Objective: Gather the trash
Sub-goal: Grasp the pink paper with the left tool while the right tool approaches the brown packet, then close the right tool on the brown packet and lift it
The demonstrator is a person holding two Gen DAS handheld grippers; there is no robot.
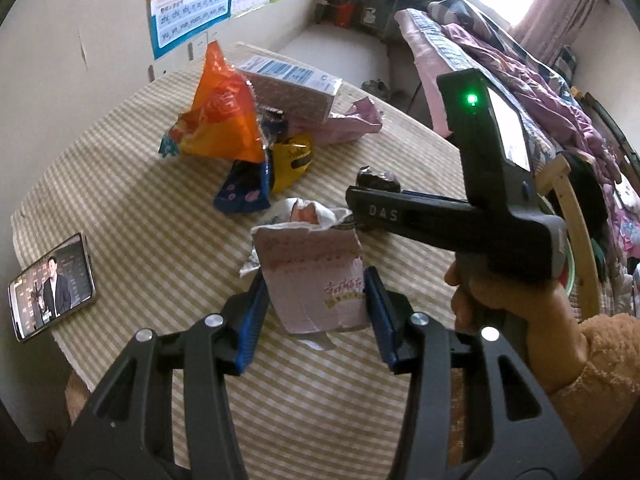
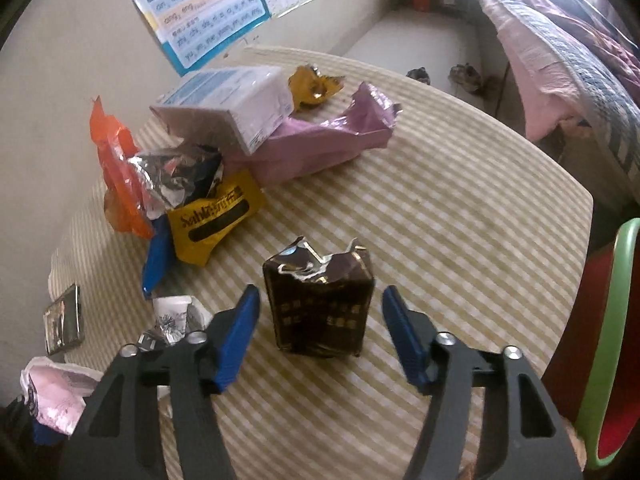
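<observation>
Two grippers work at the table's point(image 2: 460, 208) near edge: the left gripper point(image 1: 316, 304) pinches a torn pink wrapper point(image 1: 316, 280), while the right gripper point(image 2: 316, 330) stands spread around a dark foil packet point(image 2: 320, 304). The right should close squarely on the packet's middle, low enough not to crumple the ragged top.

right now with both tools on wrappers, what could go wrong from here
The left tool grips the torn pink wrapper low down, so its ragged top may rip or flop. The open right tool straddles the dark foil packet; closing could crush it or tip it. The phone sits at the table edge.
</observation>
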